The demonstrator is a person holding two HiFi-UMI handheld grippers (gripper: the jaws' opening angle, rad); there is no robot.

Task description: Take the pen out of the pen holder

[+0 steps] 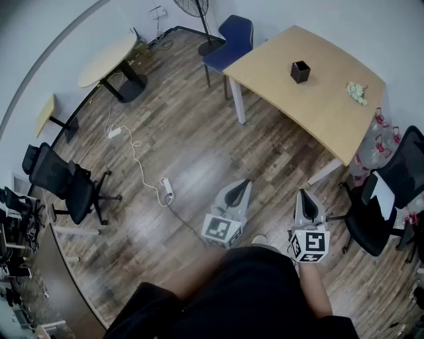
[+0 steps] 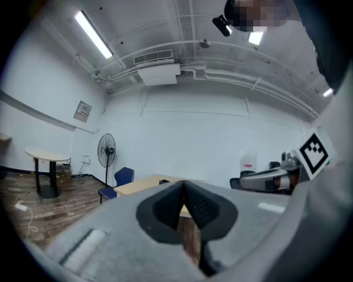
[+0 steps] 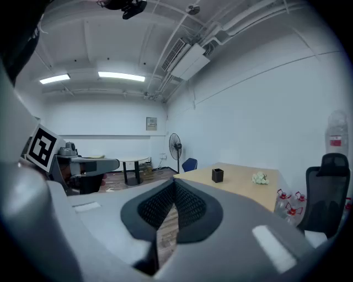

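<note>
A small black pen holder (image 1: 300, 71) stands on the light wooden table (image 1: 331, 109) far ahead of me; whether a pen is in it is too small to tell. It also shows in the right gripper view, as the pen holder (image 3: 217, 175) on the table (image 3: 242, 186). My left gripper (image 1: 244, 183) and right gripper (image 1: 303, 194) are held low over the wood floor, well short of the table. Both are shut on nothing: left gripper (image 2: 183, 185), right gripper (image 3: 175, 184).
A white crumpled clump (image 1: 357, 92) lies on the table's right part. A blue chair (image 1: 232, 40) and a fan (image 1: 197, 12) stand behind it. Black office chairs (image 1: 63, 182) (image 1: 387, 198), water bottles (image 1: 379, 140), a round table (image 1: 109, 59) and a floor cable (image 1: 139, 165) surround me.
</note>
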